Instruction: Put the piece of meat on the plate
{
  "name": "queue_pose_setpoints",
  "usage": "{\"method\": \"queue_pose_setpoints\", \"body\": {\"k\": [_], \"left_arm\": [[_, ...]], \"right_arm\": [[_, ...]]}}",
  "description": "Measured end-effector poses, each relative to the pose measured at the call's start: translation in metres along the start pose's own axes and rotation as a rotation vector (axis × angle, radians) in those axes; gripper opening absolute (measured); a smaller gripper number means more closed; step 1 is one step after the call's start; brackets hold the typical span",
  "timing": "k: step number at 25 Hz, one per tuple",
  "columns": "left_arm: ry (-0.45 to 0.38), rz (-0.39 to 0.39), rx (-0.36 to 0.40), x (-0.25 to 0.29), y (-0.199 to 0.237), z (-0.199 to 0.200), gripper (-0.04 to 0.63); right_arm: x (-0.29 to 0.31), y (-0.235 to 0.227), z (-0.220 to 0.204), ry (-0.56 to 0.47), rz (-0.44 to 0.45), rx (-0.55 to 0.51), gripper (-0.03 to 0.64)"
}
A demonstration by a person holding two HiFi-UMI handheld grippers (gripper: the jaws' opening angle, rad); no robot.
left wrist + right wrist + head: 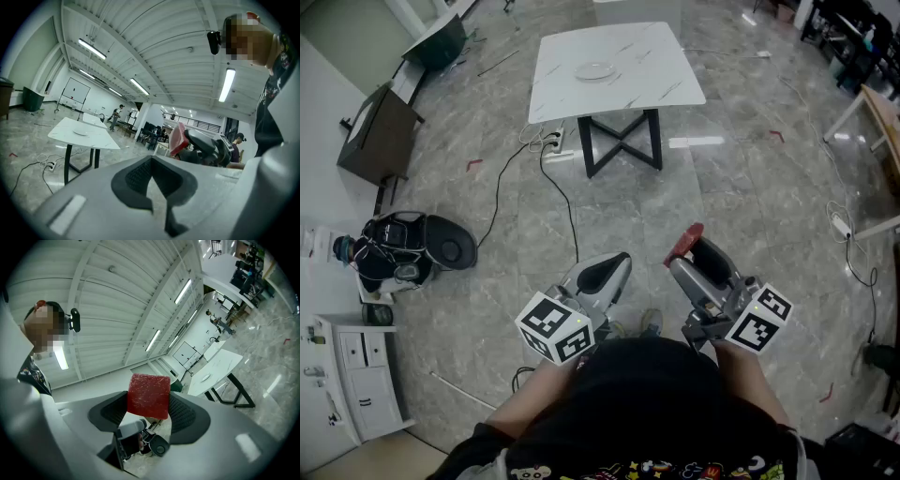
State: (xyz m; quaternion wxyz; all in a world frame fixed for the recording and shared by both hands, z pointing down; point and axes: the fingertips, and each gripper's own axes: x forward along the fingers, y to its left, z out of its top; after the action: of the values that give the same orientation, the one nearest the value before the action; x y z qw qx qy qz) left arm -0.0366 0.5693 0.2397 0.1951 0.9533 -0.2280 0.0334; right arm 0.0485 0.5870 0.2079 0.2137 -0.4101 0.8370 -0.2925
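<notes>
Two jaws of the right gripper (149, 408) were clamped on the meat (149, 392), which stuck up past their tips, probably so it could be carried safely. The left gripper (151, 176), jaws together on nothing, hung idle beside it. The plate (594, 70) sat bare on the table (661, 66), well apart across the floor, so a walk seemed needed first

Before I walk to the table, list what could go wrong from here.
1. The right gripper pinches only one end of the piece of meat. Most of it stands clear of the pads, so it may slip while carried.
2. A cable lies across the floor between you and the table with the plate. You could trip on it.
</notes>
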Motion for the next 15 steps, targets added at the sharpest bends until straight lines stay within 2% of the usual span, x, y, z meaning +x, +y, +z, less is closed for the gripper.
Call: {"method": "queue_pose_setpoints", "body": {"k": [8,15], "left_arm": [[0.034,0.025,0.031,0.012,-0.005,-0.008,0.000],[0.049,0.048,0.023,0.043,-0.003,-0.013,0.000]], "right_arm": [[-0.006,-0.015,-0.008,0.057,-0.025,-0.033,0.296],[-0.011,-0.045,0.006,0.072,-0.024,-0.013,0.298]]}}
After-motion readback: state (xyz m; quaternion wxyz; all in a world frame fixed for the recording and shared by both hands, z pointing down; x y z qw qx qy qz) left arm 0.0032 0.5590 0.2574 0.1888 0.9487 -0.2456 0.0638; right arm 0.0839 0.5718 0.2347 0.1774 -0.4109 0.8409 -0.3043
